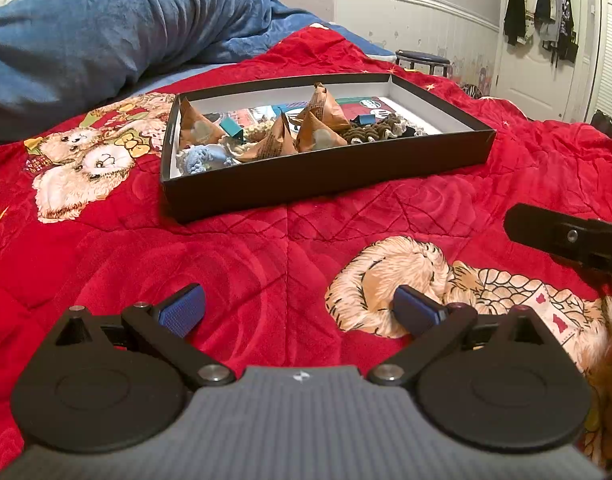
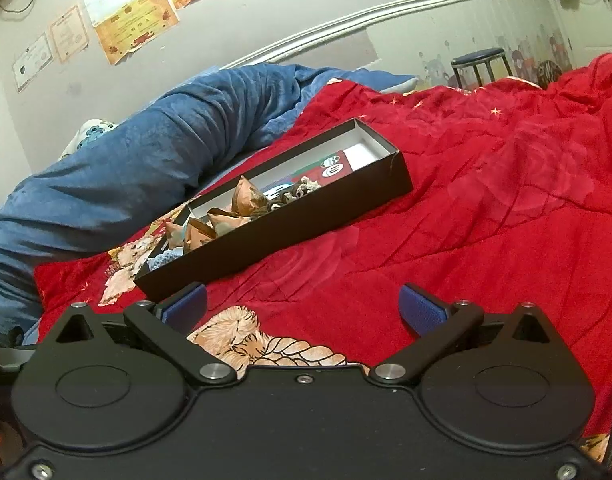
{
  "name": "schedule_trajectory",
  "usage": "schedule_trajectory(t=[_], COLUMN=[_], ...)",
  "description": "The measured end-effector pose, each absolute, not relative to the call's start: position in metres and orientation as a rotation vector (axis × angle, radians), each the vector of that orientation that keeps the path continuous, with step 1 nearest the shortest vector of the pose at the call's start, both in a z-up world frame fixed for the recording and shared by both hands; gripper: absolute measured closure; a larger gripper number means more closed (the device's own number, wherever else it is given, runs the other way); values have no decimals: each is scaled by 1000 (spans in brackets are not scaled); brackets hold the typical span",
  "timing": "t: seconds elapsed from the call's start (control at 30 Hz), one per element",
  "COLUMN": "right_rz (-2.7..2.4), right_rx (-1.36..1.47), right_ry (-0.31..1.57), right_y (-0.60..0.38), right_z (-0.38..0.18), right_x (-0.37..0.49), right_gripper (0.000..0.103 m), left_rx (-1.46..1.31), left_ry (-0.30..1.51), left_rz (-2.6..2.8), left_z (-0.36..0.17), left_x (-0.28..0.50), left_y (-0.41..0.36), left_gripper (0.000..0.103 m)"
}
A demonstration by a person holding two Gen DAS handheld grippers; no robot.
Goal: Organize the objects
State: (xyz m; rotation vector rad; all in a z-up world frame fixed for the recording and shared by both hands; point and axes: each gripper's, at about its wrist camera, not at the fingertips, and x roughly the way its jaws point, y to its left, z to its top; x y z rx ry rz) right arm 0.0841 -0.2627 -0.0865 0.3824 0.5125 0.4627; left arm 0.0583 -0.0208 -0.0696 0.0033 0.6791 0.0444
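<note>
Four brown pyramid-shaped paper packets (image 1: 273, 140) already sit inside the shallow black cardboard box with a white lining (image 1: 326, 172), which rests on the red quilted bedspread printed with teddy bears (image 1: 245, 256), well ahead of both grippers. Going left to right in the left wrist view, the box holds a pale blue crocheted piece (image 1: 203, 159) at its near left corner, a teal binder clip (image 1: 231, 128) between the first packets, the packets bunched in the middle, a second teal binder clip (image 1: 364, 120) behind them, and a dark brown ruffled crocheted piece (image 1: 370, 132) towards the right, all lying over printed cards on the box floor. No loose item shows on the bedspread around the box in either view, so gathering looks largely done; what may be left, as a judgement, is sorting or tidying the mixed heap inside the box. The left gripper (image 1: 299, 310) hovers low over the bedspread with its jaws wide apart, holding and touching nothing. The right gripper (image 2: 303, 306) likewise has its jaws wide apart and empty, the near corner of the box just beyond its left finger, and its black finger reaches into the right edge of the left wrist view.
</note>
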Motion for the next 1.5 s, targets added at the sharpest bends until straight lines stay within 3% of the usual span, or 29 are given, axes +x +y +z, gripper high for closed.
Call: schedule_trajectory(t=[1.5], right_rz=[459], right_rx=[420], right_ry=[554], right_y=[-264], right_z=[-95], right_x=[92], right_gripper=[0], left_rx=[84], left_ry=[655], left_rz=[58], left_z=[-72], left_x=[62], left_y=[-31], left_gripper=[0])
